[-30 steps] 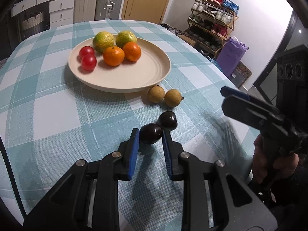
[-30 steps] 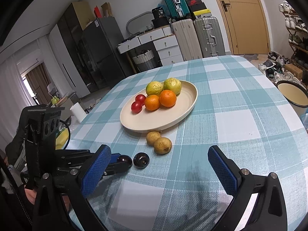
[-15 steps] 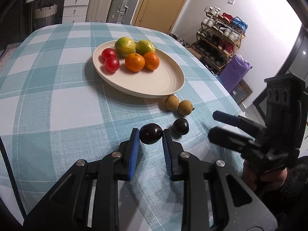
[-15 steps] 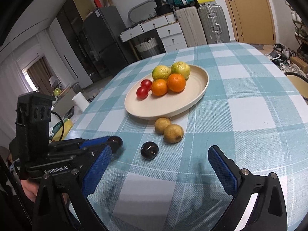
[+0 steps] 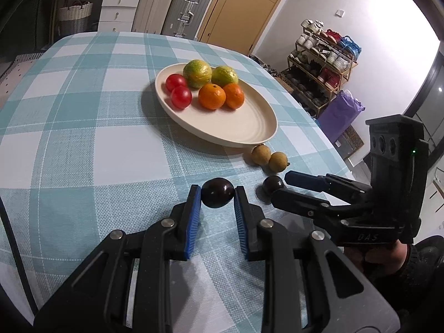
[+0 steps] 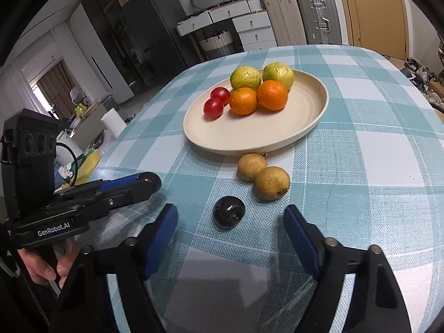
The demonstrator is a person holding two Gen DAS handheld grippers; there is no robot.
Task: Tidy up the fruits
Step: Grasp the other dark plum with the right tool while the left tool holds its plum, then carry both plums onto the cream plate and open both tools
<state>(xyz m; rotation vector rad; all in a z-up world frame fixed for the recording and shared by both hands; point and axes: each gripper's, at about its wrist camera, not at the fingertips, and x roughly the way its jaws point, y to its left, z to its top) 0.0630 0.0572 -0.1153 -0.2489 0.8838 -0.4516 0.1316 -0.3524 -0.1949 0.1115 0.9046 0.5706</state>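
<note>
My left gripper is shut on a dark plum and holds it above the checked tablecloth, to the left of the plate. It also shows in the right wrist view. My right gripper is open and reaches toward a second dark plum lying on the cloth; that plum shows in the left wrist view too. Two brown round fruits lie between the plum and the cream plate. The plate holds two tomatoes, two oranges and two green fruits.
The table edge runs close on the right in the left wrist view, with a shoe rack and purple bag beyond. Suitcases and drawers stand behind the table.
My left gripper has lifted the plum off the cloth and carried it away from the other plum. My right gripper has moved forward and narrowed around the second plum.
</note>
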